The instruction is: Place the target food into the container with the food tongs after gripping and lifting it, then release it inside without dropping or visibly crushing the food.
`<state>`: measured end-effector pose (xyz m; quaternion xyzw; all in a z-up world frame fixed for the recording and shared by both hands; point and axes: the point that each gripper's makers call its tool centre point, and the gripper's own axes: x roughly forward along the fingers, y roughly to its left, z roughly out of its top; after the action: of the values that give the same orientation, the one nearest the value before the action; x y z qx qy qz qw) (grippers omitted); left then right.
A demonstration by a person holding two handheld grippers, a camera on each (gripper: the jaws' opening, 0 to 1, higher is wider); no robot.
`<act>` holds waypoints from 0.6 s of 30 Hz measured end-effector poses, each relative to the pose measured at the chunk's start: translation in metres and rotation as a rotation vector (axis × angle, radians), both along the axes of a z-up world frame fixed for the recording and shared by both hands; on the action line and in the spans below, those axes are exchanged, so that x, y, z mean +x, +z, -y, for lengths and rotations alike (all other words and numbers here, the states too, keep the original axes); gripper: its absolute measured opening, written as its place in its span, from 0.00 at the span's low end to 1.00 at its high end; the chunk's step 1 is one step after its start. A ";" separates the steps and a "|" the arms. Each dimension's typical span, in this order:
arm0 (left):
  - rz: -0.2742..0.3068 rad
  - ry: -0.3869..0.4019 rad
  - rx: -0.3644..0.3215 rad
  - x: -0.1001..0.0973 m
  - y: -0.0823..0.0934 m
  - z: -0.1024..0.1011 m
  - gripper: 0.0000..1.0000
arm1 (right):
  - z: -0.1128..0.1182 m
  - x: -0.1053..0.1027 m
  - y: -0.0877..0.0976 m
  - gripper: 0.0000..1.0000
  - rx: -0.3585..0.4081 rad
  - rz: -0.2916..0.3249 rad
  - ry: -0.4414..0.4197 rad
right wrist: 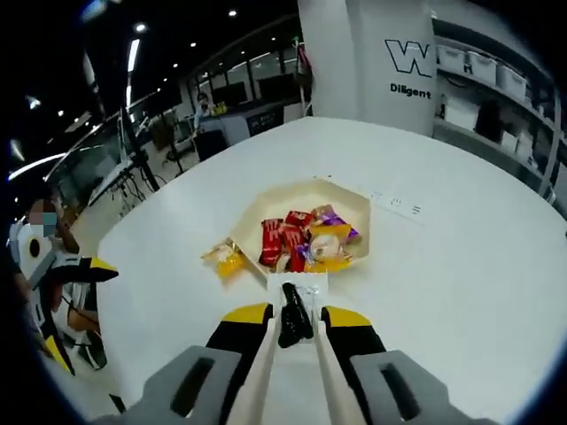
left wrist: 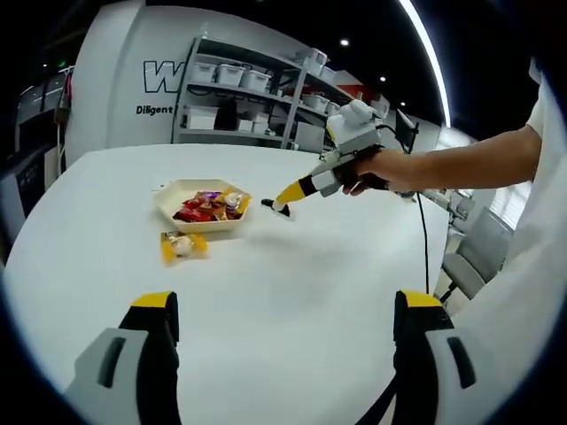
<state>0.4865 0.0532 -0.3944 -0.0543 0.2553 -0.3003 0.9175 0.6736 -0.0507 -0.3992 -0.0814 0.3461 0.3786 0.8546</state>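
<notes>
A cream hexagonal tray (left wrist: pixel 170 197) (right wrist: pixel 306 197) sits mid-table holding several wrapped snacks in red, purple and yellow. One yellow-wrapped snack (left wrist: pixel 182 245) (right wrist: pixel 226 258) lies on the table just outside the tray. My right gripper (right wrist: pixel 295 314) (left wrist: pixel 276 207), held by a person's hand, is shut on small food tongs (right wrist: pixel 297 288); their tips hover just short of the tray's near edge, with no food in them. My left gripper (left wrist: pixel 288 328) stands open low over the table, well back from the tray, and its yellow tip (right wrist: pixel 84 268) shows at the left.
The round white table (left wrist: pixel 292 266) drops off at its left and right edges. Metal shelves with white bins (left wrist: pixel 248 88) stand behind it. A grey chair (left wrist: pixel 474 257) and a black cable (left wrist: pixel 423 239) are on the right. Small printed marks (right wrist: pixel 394 204) lie beyond the tray.
</notes>
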 end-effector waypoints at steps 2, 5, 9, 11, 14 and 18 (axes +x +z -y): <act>0.002 -0.002 0.000 0.000 0.000 0.001 0.98 | -0.004 0.008 0.003 0.16 0.007 0.012 0.004; 0.006 -0.004 0.000 0.000 0.001 0.001 0.98 | -0.016 0.028 0.020 0.16 0.022 0.037 0.002; 0.007 -0.003 0.000 -0.002 0.002 -0.001 0.98 | -0.033 0.039 0.041 0.17 0.025 0.066 0.017; 0.005 0.000 0.001 -0.003 0.002 -0.002 0.98 | -0.042 0.049 0.048 0.17 0.021 0.082 0.030; 0.006 0.011 0.002 -0.005 0.003 -0.007 0.98 | -0.052 0.059 0.055 0.17 0.013 0.095 0.038; 0.006 0.022 0.007 -0.007 0.004 -0.013 0.98 | -0.061 0.072 0.061 0.17 0.018 0.113 0.042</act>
<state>0.4791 0.0664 -0.3907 -0.0528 0.2530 -0.2895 0.9216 0.7456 0.0106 -0.3384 -0.1023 0.2921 0.3942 0.8653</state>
